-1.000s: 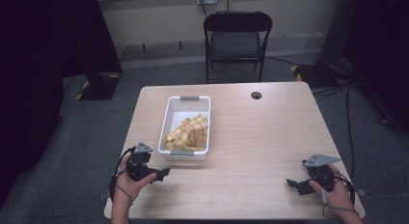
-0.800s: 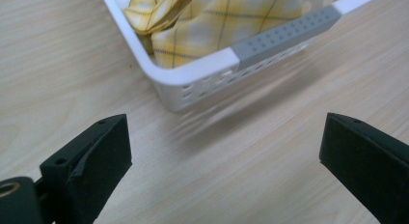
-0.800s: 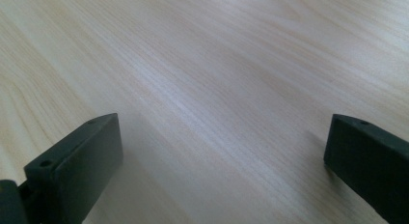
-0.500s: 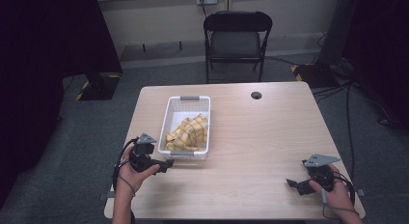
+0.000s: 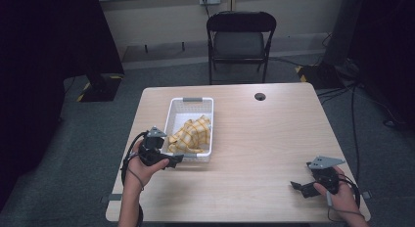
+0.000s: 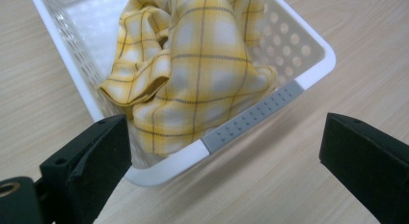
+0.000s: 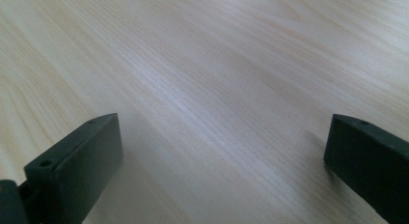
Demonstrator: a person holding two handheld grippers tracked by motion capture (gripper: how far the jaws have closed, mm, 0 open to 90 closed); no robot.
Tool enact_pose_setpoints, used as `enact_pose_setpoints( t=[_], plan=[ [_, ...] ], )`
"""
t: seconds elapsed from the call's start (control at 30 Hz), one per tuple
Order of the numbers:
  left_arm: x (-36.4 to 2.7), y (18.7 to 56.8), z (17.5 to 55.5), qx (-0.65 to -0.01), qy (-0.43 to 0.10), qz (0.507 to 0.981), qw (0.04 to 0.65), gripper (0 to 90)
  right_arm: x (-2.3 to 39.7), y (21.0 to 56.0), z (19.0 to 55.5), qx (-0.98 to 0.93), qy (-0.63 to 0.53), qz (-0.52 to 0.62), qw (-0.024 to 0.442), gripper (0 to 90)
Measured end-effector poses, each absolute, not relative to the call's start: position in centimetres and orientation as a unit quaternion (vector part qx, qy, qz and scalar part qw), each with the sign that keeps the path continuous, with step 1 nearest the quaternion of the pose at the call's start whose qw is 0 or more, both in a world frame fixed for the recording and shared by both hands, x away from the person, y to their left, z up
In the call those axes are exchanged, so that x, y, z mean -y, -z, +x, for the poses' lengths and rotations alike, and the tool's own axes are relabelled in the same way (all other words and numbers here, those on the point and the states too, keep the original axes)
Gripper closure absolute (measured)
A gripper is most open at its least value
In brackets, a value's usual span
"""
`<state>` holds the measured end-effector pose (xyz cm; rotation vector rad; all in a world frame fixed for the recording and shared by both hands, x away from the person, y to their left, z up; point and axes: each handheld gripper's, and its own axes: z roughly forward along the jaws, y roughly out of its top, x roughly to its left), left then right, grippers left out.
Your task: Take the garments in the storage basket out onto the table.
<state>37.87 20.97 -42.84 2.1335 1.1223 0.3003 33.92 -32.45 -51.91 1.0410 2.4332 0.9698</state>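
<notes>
A white perforated basket [image 5: 176, 113] with grey handle grips sits on the left half of the wooden table [image 5: 264, 134]. A crumpled yellow plaid cloth [image 5: 192, 135] lies in its near half. My left gripper [image 5: 169, 161] is held open at the basket's near left corner. In the left gripper view its black jaws stand wide apart, framing the cloth [image 6: 193, 74] and the basket's near rim [image 6: 251, 118]. My right gripper [image 5: 299, 187] rests open low over bare wood at the table's near right. Its jaws stand wide apart over plain tabletop [image 7: 217, 89] in the right gripper view.
A black folding chair [image 5: 240, 38] stands beyond the table's far edge. A dark round cable hole [image 5: 260, 96] sits near the far edge of the table. Cables trail on the carpet at the right. Bare wood stretches between the basket and my right gripper.
My left gripper has moved right and forward, from the table's left edge up to the basket's near left corner. The right gripper has stayed still.
</notes>
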Motion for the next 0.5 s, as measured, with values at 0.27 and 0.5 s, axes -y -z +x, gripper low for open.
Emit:
enact_pose_setpoints(
  t=[0.27, 0.5],
  plan=[
    [-20.3, 42.7, 38.7, -0.431, -0.113, 0.823, 0.353, 3.6, 32.5, 51.9, 33.9, -0.852, -0.340, 0.365, 0.161, 0.0],
    [-19.7, 42.6, 39.5, -0.428, -0.110, 0.823, 0.356, 3.6, 32.5, 51.9, 33.9, -0.852, -0.340, 0.364, 0.161, 0.0]
  ],
)
